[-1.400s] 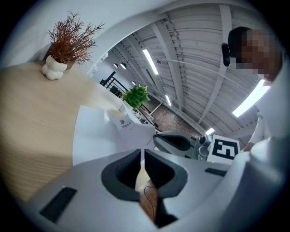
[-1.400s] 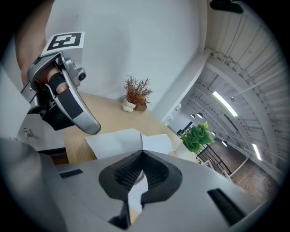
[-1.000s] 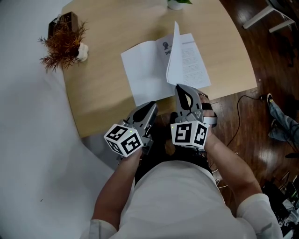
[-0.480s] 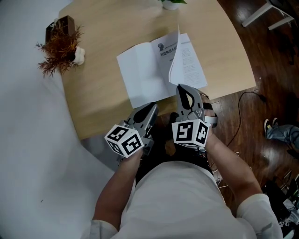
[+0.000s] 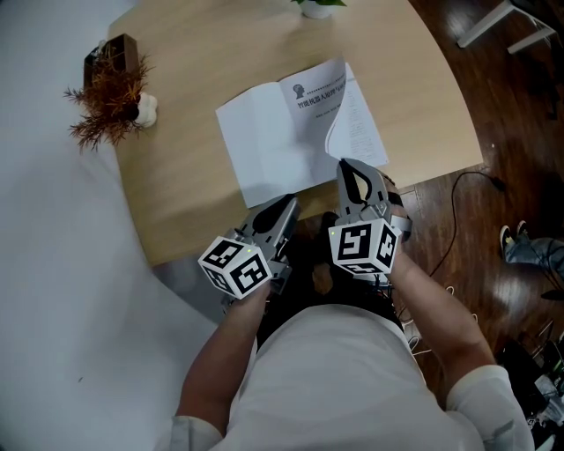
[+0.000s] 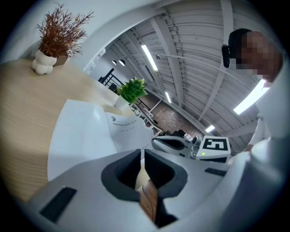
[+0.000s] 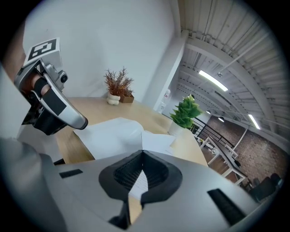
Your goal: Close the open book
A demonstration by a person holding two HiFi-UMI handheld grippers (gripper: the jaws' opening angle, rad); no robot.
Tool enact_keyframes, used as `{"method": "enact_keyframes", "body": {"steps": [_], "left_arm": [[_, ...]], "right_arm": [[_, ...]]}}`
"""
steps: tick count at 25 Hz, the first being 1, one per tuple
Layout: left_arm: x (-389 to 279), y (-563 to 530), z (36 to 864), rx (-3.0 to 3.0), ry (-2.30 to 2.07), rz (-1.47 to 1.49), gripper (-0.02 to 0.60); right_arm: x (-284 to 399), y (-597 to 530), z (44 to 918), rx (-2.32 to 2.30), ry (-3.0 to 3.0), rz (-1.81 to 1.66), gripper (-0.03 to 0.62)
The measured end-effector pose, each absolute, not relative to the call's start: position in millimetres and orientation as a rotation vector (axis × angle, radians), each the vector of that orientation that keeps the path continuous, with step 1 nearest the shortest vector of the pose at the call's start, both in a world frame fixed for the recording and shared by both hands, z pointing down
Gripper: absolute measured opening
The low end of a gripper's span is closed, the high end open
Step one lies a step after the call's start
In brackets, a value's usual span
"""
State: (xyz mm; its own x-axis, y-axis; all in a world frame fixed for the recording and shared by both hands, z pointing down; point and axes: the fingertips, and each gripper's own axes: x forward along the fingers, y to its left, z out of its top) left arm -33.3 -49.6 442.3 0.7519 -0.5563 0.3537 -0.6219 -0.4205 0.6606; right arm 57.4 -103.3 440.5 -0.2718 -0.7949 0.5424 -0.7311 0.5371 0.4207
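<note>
An open white book [image 5: 264,141] lies on the light wooden table [image 5: 176,185], with a printed title page on its right half. One loose page [image 5: 351,123] curls low over the right side. My left gripper [image 5: 287,202] is shut and empty at the table's near edge, just short of the book's near left corner. Beside it my right gripper [image 5: 347,165] is shut and empty, its tip at the book's near right corner. In the left gripper view the book [image 6: 86,136] lies beyond the shut gripper [image 6: 141,156]. The right gripper view looks over its shut gripper [image 7: 142,155] onto the book [image 7: 113,133].
A dried reddish plant in a white vase [image 5: 110,88] stands at the table's far left. A green potted plant [image 5: 317,5] sits at the far edge. The table's near edge runs just under both grippers. Dark wooden floor with a cable [image 5: 467,181] lies to the right.
The page that stood upright at the book's middle has dropped to the right and now curls low over the right side. Both grippers have stayed in place, shut.
</note>
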Motion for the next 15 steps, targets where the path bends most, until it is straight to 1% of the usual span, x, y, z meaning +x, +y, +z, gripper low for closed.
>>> {"method": "enact_keyframes", "body": {"steps": [15], "left_arm": [[-21,-50,450,2.115,-0.852,0.14,0.0]], "right_arm": [[76,-107,459,1.268,-2.036,0.016,0.003]]}}
